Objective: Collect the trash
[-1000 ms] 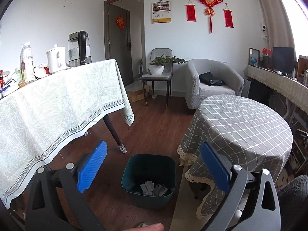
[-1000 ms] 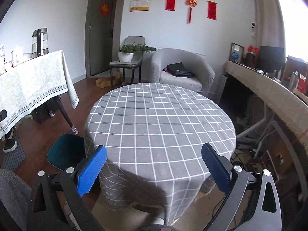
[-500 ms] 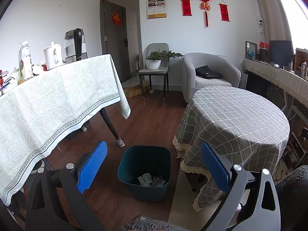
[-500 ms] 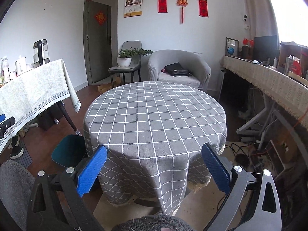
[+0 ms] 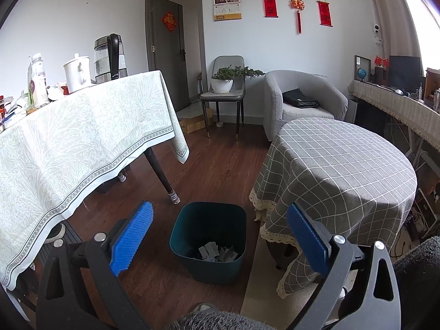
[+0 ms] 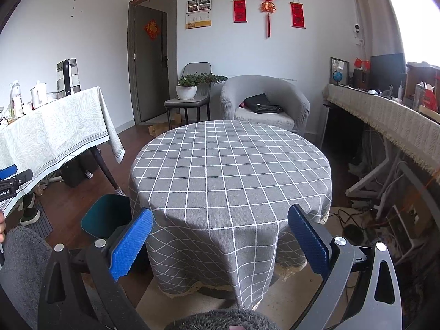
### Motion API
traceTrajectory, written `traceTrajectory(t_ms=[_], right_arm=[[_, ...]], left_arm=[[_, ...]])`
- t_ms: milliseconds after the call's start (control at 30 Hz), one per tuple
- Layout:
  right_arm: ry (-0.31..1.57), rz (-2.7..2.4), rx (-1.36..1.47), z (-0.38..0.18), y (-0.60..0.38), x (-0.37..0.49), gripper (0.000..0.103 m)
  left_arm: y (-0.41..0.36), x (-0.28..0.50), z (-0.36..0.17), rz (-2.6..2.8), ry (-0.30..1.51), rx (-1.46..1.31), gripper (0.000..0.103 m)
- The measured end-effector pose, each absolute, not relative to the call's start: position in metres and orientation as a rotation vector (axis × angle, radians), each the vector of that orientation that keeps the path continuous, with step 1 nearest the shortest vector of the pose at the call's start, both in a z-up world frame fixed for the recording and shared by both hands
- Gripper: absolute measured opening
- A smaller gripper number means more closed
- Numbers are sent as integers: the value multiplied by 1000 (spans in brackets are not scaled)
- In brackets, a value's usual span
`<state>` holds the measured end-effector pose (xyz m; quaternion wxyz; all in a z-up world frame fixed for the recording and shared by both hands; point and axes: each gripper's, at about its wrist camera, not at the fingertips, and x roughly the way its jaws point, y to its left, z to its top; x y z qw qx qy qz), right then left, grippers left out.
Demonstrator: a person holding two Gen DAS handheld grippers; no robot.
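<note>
A dark teal plastic waste bin with rounded corners is seen standing on the brown wooden floor, just beside the hanging edge of the grey checked cloth of the round table. Crumpled grey and white paper scraps are seen lying on the bin's bottom. In the right wrist view only part of the bin shows, at the left edge of the round table.

The left gripper is held above and in front of the bin with its blue-padded fingers spread wide apart; nothing is held between them. The right gripper is held before the near edge of the round table, its blue fingers likewise spread wide and empty. The top of the grey checked cloth is seen bare.

To the left of the bin a rectangular table under a pale green leaf-patterned cloth is found, with a glass electric kettle and a white lidded mug near its far corner. Behind the round table a grey armchair carrying a black bag is placed against the far wall, and beside it a grey chair bearing a potted green plant.
</note>
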<state>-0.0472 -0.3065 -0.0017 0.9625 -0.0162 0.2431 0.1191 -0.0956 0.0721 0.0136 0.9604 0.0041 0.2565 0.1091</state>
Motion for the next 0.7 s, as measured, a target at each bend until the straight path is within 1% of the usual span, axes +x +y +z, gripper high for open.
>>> traceTrajectory(t_ms=[700], right_arm=[[495,237,-39,-4,-307,-48,99]], left_arm=[[76,-94,12,214,531,-2,100]])
